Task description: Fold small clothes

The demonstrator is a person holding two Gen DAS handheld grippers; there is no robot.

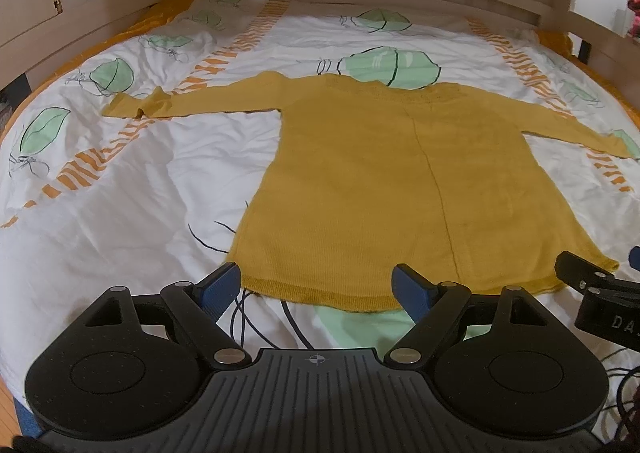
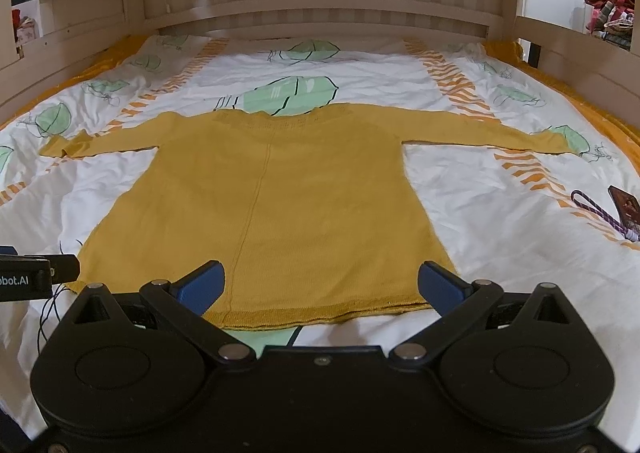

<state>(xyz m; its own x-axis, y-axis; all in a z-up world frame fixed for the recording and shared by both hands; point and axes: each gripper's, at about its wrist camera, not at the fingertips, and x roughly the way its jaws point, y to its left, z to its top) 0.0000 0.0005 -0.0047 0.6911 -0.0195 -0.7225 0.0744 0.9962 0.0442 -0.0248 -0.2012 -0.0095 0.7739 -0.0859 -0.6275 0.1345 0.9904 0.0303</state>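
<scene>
A mustard sweater [image 1: 384, 173] lies flat on the bed [image 1: 140, 181]. It looks soft and floppy; grip the hem. Left gripper [image 1: 318, 285] and right gripper [image 2: 320, 287] gape, empty.

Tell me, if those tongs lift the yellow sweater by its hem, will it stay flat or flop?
The sweater is a thin knit lying limp on the bed, so it would probably sag and drape. It looks light. Its spread sleeves would likely trail behind.

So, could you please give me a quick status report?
Left gripper open, right gripper open, both at the hem. Yellow sweater flat, sleeves spread, unfolded. Lanyard on the bedcover, clear of it.
</scene>
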